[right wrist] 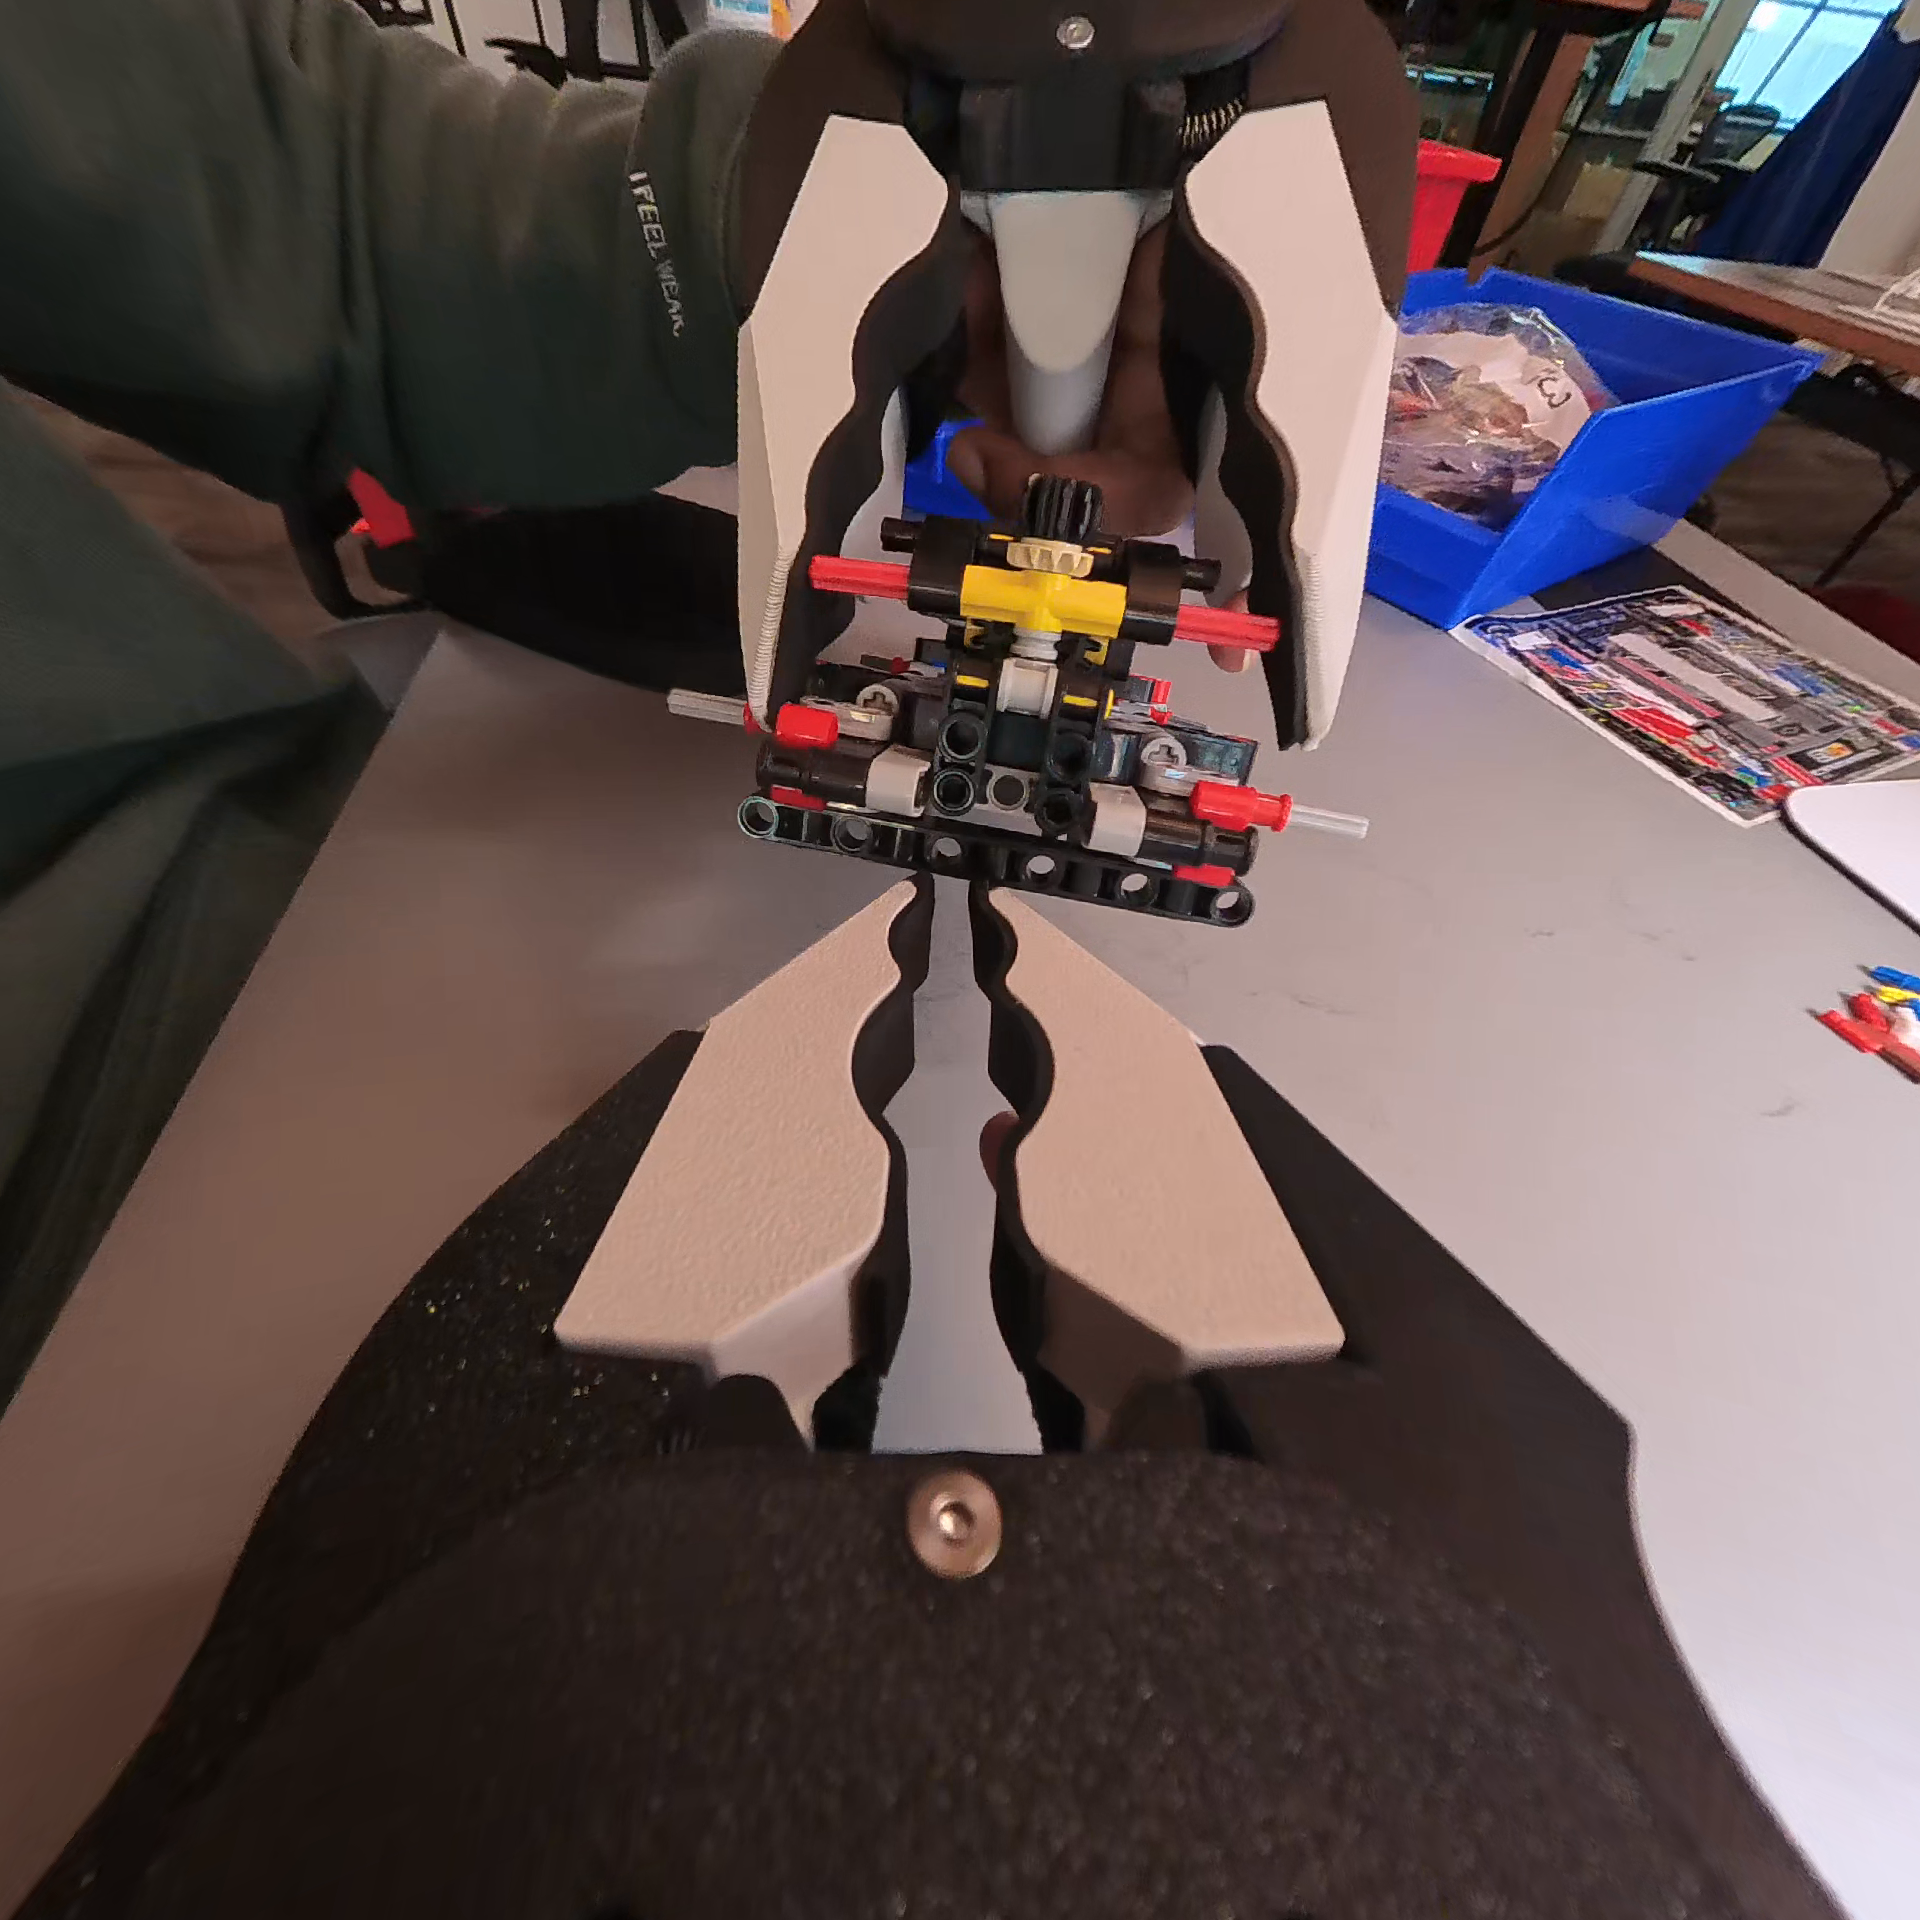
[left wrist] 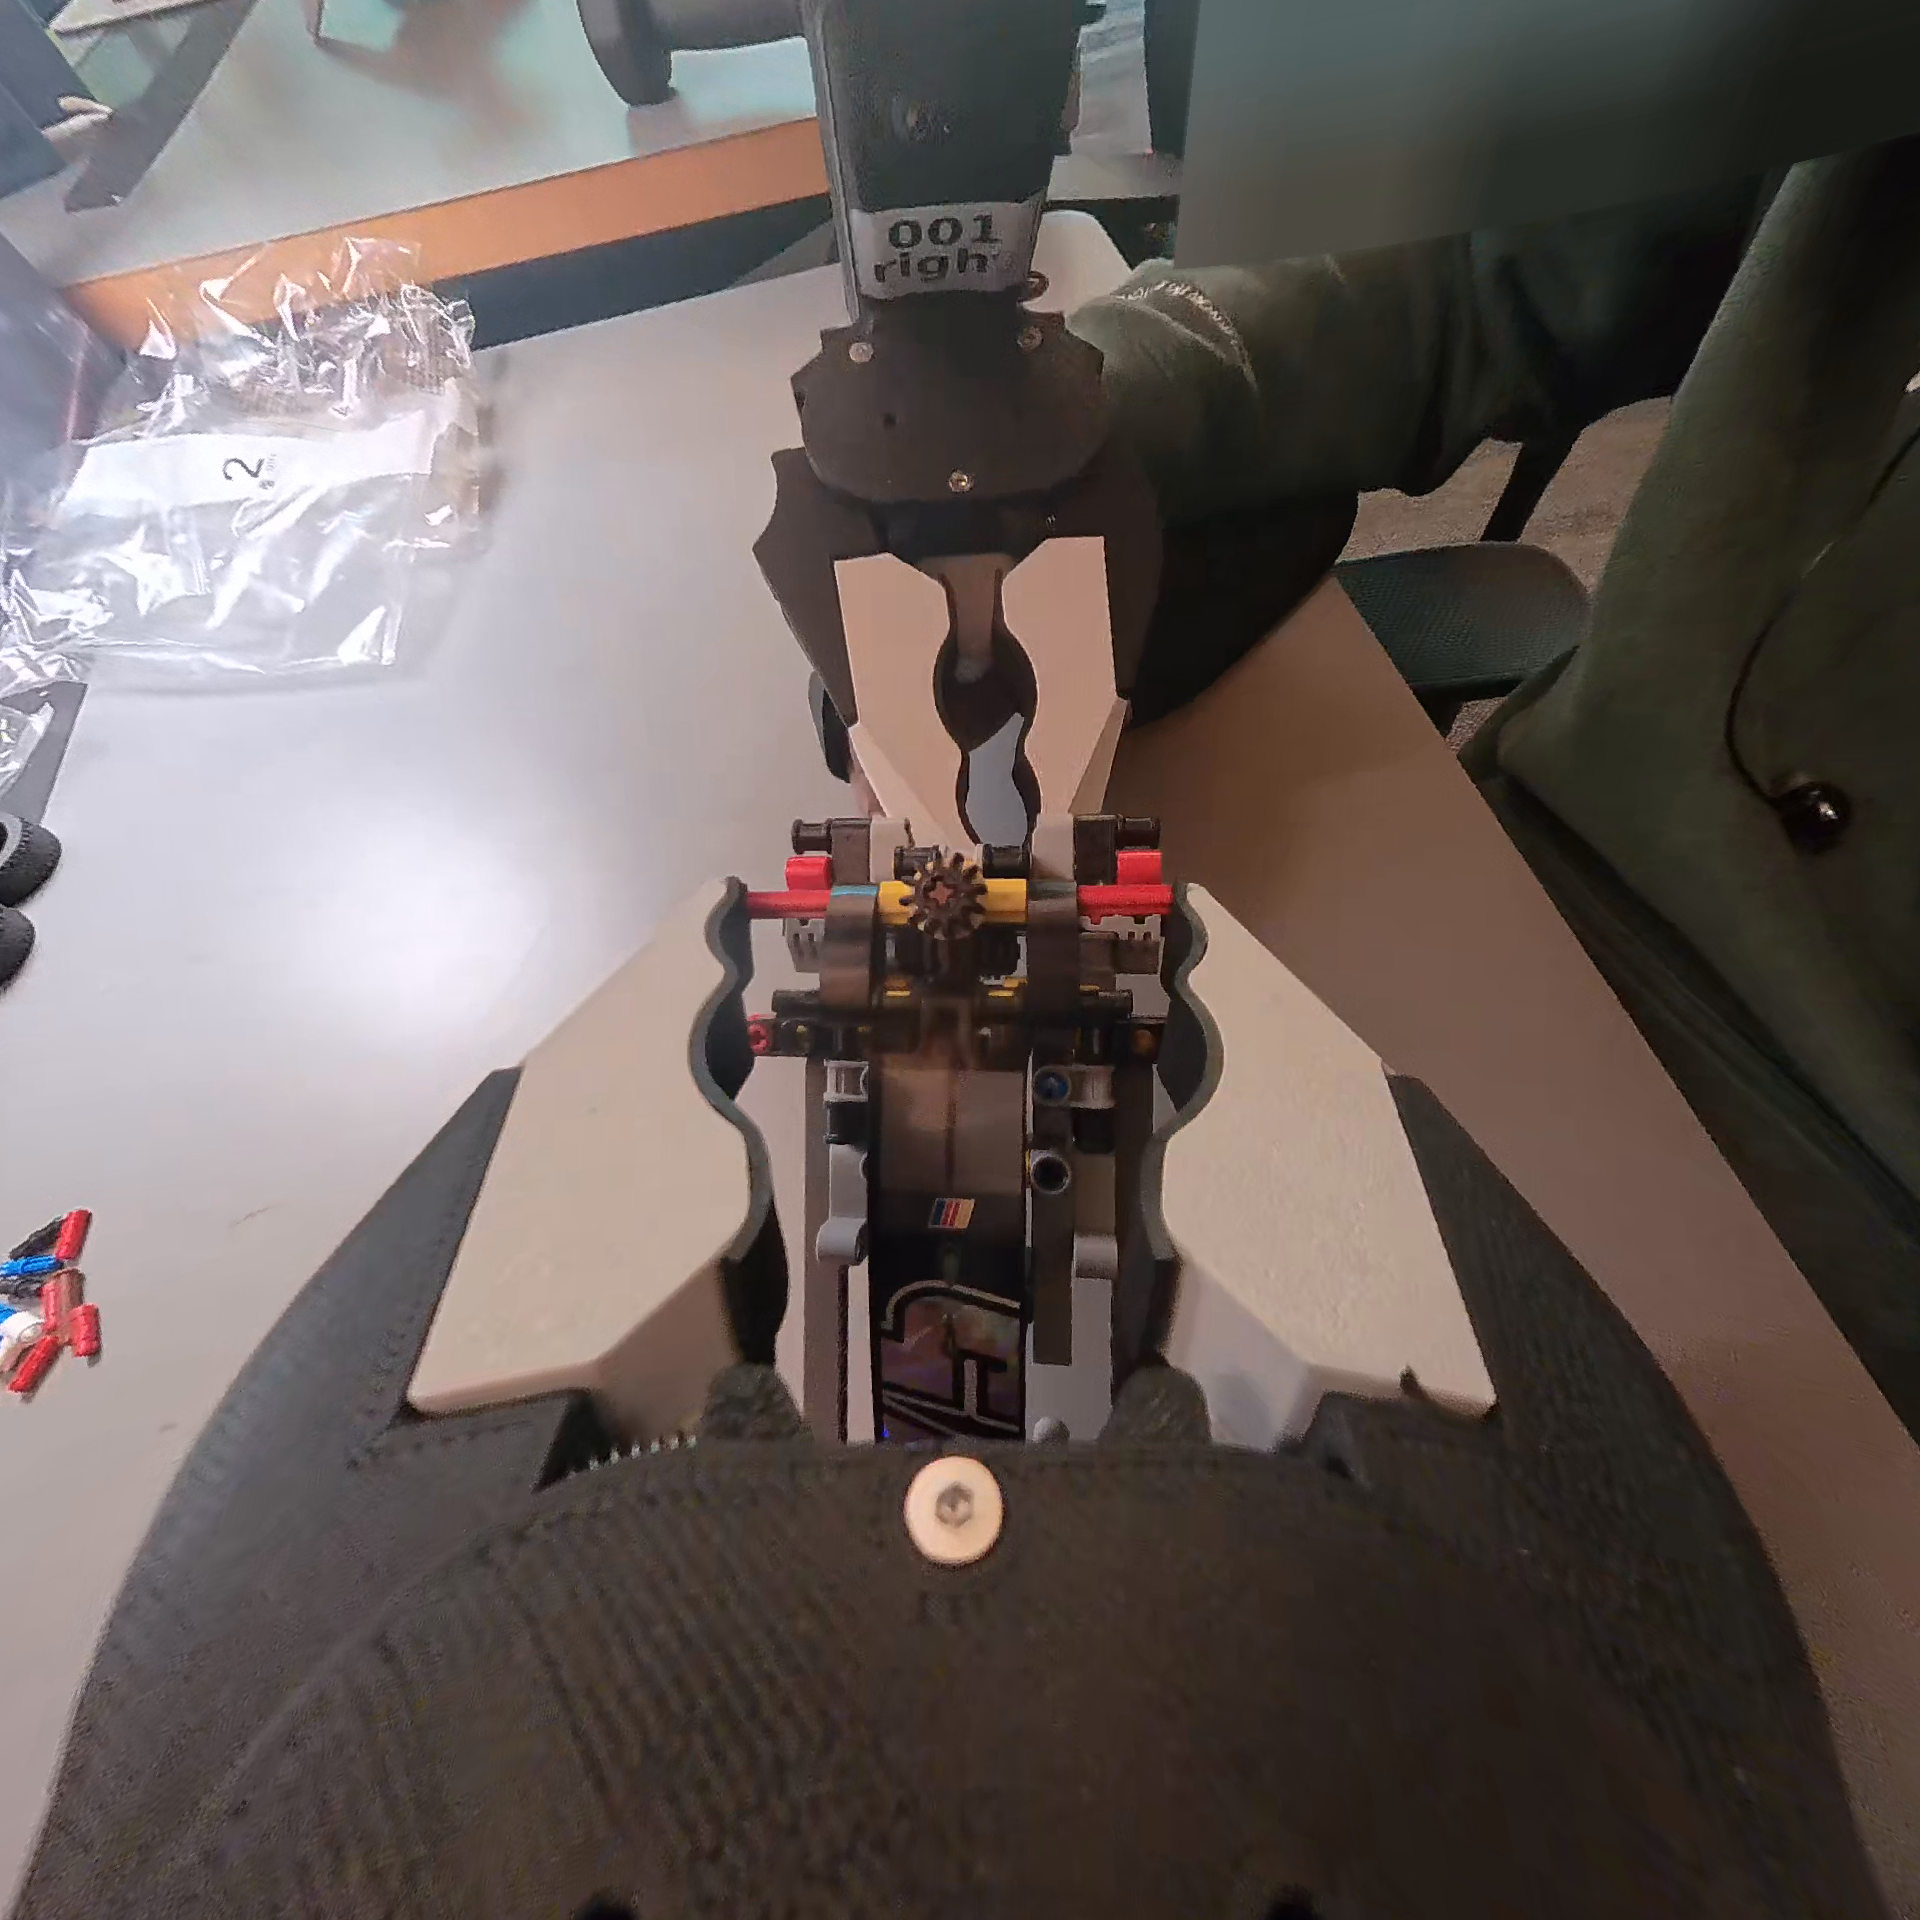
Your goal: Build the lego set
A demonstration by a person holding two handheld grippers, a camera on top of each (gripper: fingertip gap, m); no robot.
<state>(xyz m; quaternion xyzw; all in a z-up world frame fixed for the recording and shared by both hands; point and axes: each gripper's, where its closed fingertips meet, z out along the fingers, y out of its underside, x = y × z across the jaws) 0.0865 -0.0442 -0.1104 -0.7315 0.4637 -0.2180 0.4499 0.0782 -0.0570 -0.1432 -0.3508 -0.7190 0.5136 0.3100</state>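
A partly built Lego assembly (left wrist: 961, 1049) of black beams, a yellow connector, red axles and a small black gear is clamped between my left gripper's (left wrist: 961, 904) white fingers, held above the grey table (left wrist: 416, 935). In the right wrist view the assembly (right wrist: 997, 727) faces me, with a long black beam along its lower edge, inside the left gripper (right wrist: 1029, 727). My right gripper (right wrist: 945, 894) is almost closed, with its tips at that black beam. It shows no part between its fingers. In the left wrist view the right gripper (left wrist: 1003, 826) points at the assembly's far end.
Clear plastic parts bags (left wrist: 260, 468) lie at the far left. Loose small red and blue pieces (left wrist: 52, 1299) lie at the left edge and also show in the right wrist view (right wrist: 1870, 1018). A blue bin (right wrist: 1621, 436) and a printed sheet (right wrist: 1704, 696) sit at the right. A green sleeve (left wrist: 1351, 364) reaches in.
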